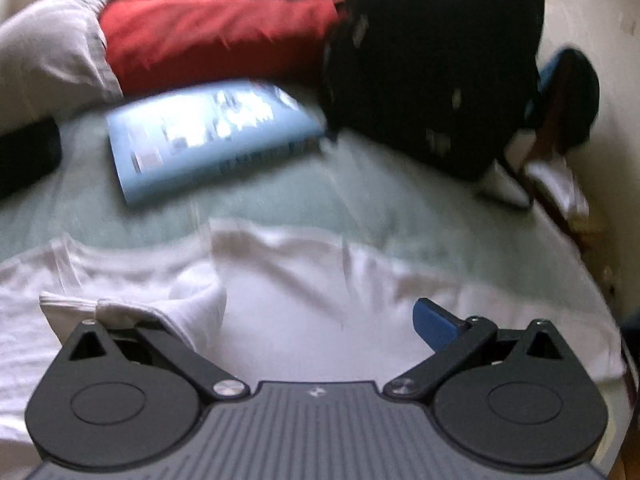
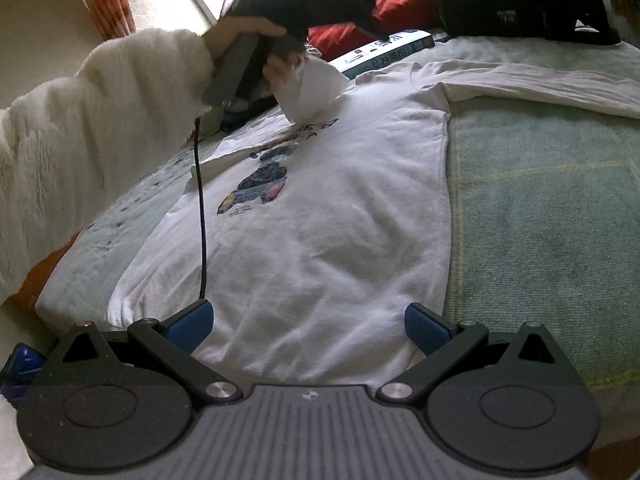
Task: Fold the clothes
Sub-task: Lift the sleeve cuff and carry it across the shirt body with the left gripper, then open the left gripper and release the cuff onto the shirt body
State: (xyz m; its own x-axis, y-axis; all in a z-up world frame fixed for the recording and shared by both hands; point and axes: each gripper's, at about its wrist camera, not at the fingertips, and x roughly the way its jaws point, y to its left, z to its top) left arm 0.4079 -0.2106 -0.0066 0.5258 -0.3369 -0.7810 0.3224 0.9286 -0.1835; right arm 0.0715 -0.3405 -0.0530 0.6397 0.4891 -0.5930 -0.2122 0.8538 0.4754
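Bed: white T-shirt lies print-up, mostly spread flat; folding judged barely begun, body and right sleeve unfolded. Left gripper: fingers apart, yet white cloth drapes the left finger; held or merely caught, cannot tell. Right gripper: fingers apart over the hem, empty. Left wrist view blurred; book title unreadable.
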